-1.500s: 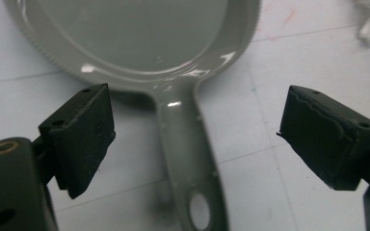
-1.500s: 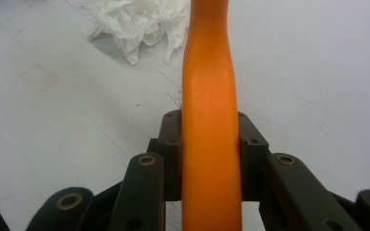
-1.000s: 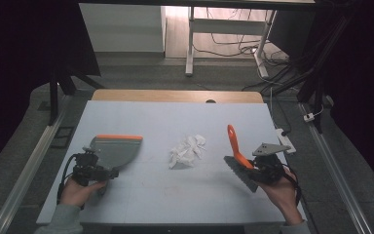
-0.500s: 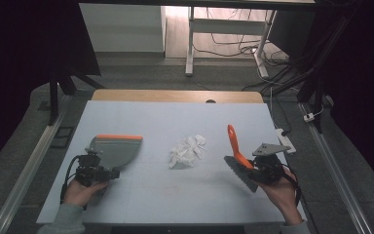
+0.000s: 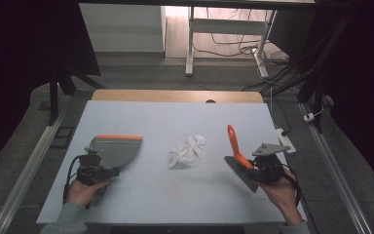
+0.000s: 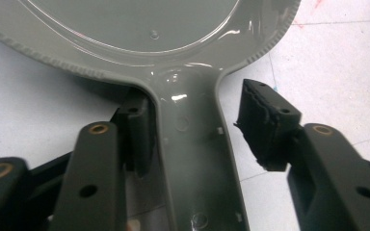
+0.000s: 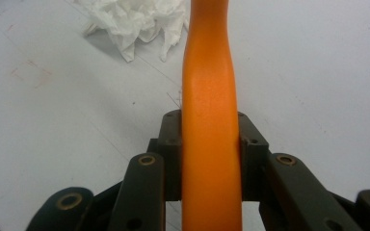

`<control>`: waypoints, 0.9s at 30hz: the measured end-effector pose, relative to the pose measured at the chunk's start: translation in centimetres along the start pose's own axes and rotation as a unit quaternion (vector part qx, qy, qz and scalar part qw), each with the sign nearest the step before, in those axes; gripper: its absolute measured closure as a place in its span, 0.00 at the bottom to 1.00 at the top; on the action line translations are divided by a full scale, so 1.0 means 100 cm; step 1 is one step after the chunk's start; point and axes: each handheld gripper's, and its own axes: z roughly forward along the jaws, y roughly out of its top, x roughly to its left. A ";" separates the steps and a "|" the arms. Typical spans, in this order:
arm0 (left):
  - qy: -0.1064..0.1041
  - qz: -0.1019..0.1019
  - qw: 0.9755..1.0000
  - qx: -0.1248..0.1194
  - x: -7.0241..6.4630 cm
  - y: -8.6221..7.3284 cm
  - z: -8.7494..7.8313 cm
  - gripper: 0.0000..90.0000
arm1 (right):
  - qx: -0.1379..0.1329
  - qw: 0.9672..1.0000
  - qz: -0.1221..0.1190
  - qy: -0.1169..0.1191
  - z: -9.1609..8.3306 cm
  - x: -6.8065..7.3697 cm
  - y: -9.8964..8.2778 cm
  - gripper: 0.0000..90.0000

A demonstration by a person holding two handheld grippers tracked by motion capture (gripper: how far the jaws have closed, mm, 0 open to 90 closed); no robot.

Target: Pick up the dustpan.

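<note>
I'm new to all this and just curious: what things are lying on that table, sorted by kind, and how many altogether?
Grey dustpan: 1
Brush with orange handle: 1
Crumpled white tissue: 1
Hand-held grippers, left gripper and right gripper: 2
Total: 5

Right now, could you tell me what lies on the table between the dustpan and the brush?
A crumpled white tissue lies between the dustpan and the brush, apart from both; the high view shows it, with bare table either side.

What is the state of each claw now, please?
Left claw: has just been closing around the dustpan handle; one pad still apart.
Right claw: closed on the orange brush handle.
</note>
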 end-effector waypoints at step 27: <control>-0.019 -0.024 0.999 -0.024 0.011 -0.002 -0.001 0.68 | 0.005 1.000 -0.002 -0.003 0.003 0.001 -0.001 0.78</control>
